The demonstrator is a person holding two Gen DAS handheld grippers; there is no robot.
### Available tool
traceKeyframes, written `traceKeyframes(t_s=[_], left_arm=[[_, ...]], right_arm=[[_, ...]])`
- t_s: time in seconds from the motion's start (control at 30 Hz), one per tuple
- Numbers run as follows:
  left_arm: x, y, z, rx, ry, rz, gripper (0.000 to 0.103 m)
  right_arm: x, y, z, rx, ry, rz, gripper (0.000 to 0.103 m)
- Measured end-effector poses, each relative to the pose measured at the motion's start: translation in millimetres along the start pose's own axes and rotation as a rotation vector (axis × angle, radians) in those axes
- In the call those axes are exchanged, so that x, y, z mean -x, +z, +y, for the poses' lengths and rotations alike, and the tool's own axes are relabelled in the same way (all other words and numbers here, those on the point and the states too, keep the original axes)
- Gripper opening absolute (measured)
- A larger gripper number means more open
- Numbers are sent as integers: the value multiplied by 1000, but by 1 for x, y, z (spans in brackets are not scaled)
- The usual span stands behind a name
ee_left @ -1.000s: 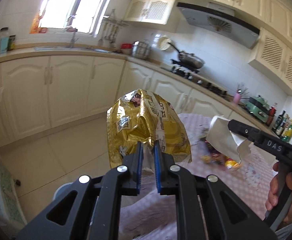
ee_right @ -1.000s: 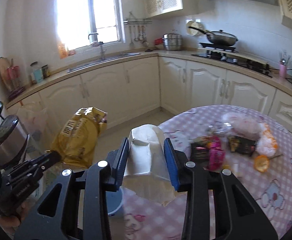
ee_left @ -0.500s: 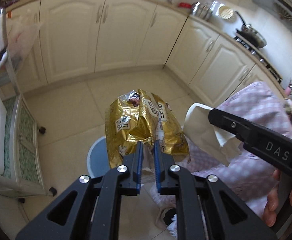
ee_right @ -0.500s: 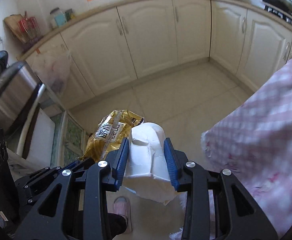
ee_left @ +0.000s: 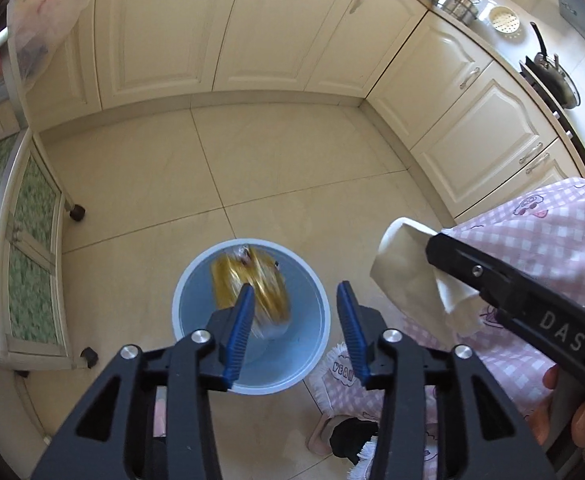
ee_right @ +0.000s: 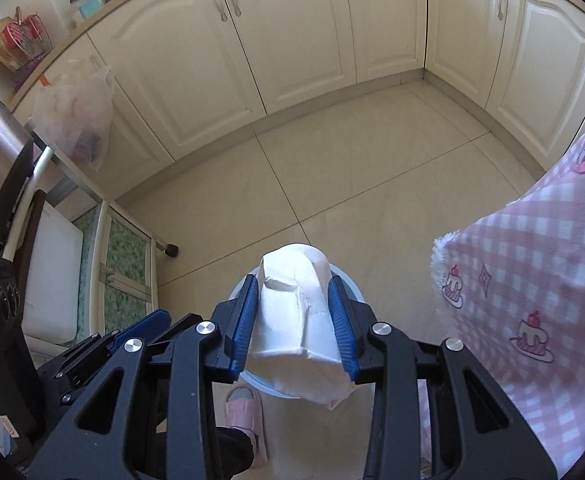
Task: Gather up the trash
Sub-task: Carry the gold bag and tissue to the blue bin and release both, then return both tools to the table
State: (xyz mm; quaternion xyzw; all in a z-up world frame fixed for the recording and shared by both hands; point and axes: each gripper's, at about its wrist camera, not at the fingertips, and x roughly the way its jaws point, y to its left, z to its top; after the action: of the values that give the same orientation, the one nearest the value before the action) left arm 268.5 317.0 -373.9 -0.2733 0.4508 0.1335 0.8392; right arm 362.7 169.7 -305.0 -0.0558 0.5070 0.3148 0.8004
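My left gripper (ee_left: 294, 324) is open and empty, held right above a light blue bin (ee_left: 312, 296) on the tiled floor. A gold snack bag (ee_left: 252, 280), blurred by motion, sits inside the bin's mouth. My right gripper (ee_right: 294, 320) is shut on a crumpled white paper bag (ee_right: 296, 320), held above the same bin (ee_right: 350, 284), which is mostly hidden behind the bag. In the left wrist view the white paper bag (ee_left: 408, 272) and the right gripper show to the right of the bin.
A table with a pink checked cloth (ee_left: 552, 248) stands to the right. A wheeled cart (ee_left: 24, 240) stands to the left. Cream cabinets (ee_left: 252, 28) line the far walls. A foot in a pink slipper (ee_right: 248, 408) is beside the bin.
My left gripper has opened and the gold snack bag has dropped into the blue bin. Both grippers have tilted down over the bin. The right gripper still holds the white paper bag.
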Motion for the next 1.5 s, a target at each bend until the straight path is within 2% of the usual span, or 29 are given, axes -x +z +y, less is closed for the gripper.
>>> traceKeyframes(t_s=[0.23, 0.4, 0.47, 0.6, 0.77, 0.97, 1.1, 1.23, 1.4, 1.5], left_arm=[[8, -2, 9, 17, 6, -27, 49], [14, 1, 14, 30, 12, -40, 49], [20, 3, 14, 33, 11, -50, 53], [36, 6, 9, 30, -1, -79, 58], [67, 7, -14, -15, -28, -124, 59], [120, -4, -73, -110, -114, -189, 59], [163, -18, -132, -225, -184, -242, 59], [193, -38, -189, -331, -259, -272, 60], [212, -65, -258, -452, -325, -265, 60], [213, -79, -297, -513, -344, -247, 60]], right_arm=[[-12, 0, 4, -2, 15, 13, 34], [-11, 6, 13, 3, 35, -4, 37], [-7, 9, 17, 4, 41, -24, 39], [10, 12, 19, 11, 29, -64, 51], [58, 10, 13, 21, -29, -147, 51], [147, -6, -5, 20, -158, -305, 53], [222, -33, -29, -3, -249, -430, 56], [282, -63, -64, -64, -325, -519, 57], [337, -102, -119, -156, -446, -570, 59], [351, -119, -156, -231, -492, -553, 59]])
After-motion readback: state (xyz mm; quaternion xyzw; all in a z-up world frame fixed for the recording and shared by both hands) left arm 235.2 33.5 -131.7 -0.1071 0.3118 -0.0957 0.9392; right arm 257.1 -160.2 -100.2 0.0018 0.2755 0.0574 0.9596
